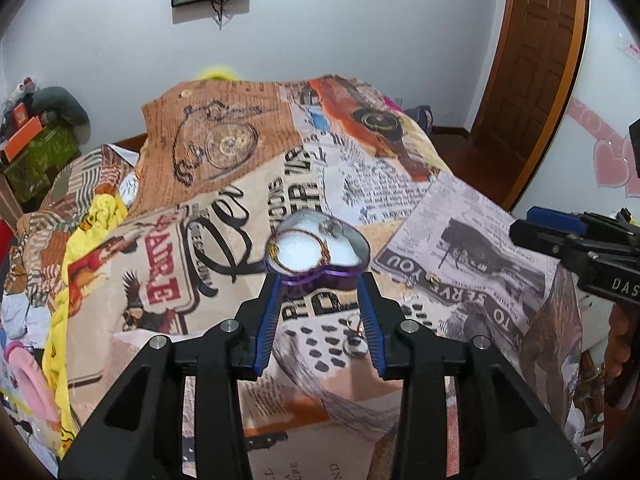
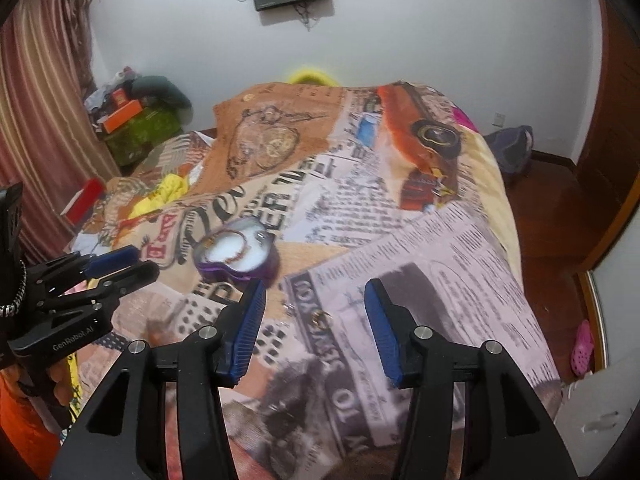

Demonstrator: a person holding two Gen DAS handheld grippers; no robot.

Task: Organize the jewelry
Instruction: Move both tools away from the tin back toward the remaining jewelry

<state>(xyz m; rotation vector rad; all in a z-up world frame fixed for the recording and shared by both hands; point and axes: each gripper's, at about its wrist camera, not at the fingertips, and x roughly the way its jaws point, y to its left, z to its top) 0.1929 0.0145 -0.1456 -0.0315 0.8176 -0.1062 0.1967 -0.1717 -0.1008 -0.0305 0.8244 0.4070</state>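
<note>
Jewelry box [image 1: 318,249], heart-shaped and purple, lies near the middle of the bed [image 1: 460,216] with a bracelet [image 1: 298,250] inside. I see my left gripper [image 1: 320,312] just before it, jaws open and empty. My right gripper [image 2: 316,320] also stands open over a gold ring [image 2: 321,319].

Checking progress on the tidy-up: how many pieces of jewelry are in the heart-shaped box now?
2. A bracelet lies looped on the white padding in the box's left half, and a small silver piece sits near its far right edge. Tinier items may be hidden by blur.
</note>
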